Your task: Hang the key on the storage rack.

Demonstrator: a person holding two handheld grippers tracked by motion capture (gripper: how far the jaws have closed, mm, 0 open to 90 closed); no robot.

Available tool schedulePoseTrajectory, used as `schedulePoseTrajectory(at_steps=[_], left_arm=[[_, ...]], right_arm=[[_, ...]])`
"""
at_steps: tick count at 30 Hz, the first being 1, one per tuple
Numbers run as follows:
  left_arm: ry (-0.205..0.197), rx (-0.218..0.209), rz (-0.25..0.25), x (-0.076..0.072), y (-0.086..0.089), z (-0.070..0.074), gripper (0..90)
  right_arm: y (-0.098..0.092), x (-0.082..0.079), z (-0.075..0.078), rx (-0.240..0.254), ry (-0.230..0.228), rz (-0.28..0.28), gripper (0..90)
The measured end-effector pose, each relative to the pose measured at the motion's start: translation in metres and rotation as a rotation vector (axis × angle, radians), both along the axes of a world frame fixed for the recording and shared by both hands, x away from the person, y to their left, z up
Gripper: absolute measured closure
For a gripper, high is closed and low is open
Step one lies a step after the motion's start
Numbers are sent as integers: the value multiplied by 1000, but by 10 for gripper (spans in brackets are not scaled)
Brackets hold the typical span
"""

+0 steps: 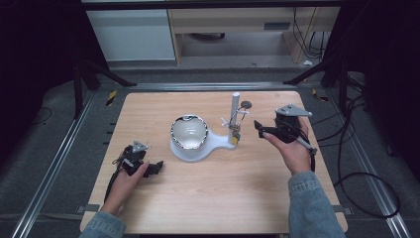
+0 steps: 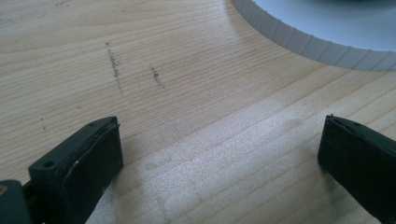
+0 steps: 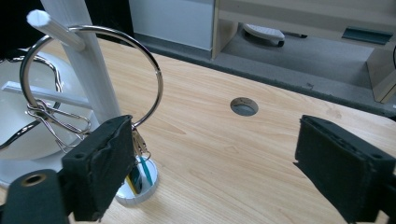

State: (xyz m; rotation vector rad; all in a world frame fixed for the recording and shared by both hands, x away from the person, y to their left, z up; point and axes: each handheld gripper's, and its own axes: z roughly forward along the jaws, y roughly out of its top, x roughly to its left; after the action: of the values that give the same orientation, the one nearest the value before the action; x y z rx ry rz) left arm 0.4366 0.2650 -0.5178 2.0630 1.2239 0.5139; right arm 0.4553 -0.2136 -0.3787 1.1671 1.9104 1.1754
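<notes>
A wooden bench (image 1: pixel 213 198) seen from above, with a person's 2 hands reaching in from the near edge. Near the middle stands a white stand (image 1: pixel 234 119) with an upright post and side pegs. A large metal key ring (image 3: pixel 93 74) hangs on a peg (image 3: pixel 49 28), with smaller wire loops and a small tag dangling at the post's foot. Left of the post, a shiny metal bowl (image 1: pixel 188 132) sits on the stand's round white base (image 2: pixel 322 37). The right tongs (image 3: pixel 210 168) are just right of the ring, wide apart and holding nothing. The left tongs (image 2: pixel 219 158) rest low at the near left, wide apart over bare wood.
</notes>
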Motion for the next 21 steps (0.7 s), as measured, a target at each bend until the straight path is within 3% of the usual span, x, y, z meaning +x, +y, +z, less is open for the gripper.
schedulePoseTrajectory(at_steps=[8, 16, 21], left_arm=[[0, 0, 0, 0, 0, 0, 0], [0, 0, 1, 0, 0, 0, 0], [0, 0, 3, 0, 0, 0, 0]], right_arm=[[-1, -6, 2, -10, -13, 18, 65], [-11, -14, 0, -37, -21, -16, 61], [-26, -18, -10, -62, -1, -65, 62]])
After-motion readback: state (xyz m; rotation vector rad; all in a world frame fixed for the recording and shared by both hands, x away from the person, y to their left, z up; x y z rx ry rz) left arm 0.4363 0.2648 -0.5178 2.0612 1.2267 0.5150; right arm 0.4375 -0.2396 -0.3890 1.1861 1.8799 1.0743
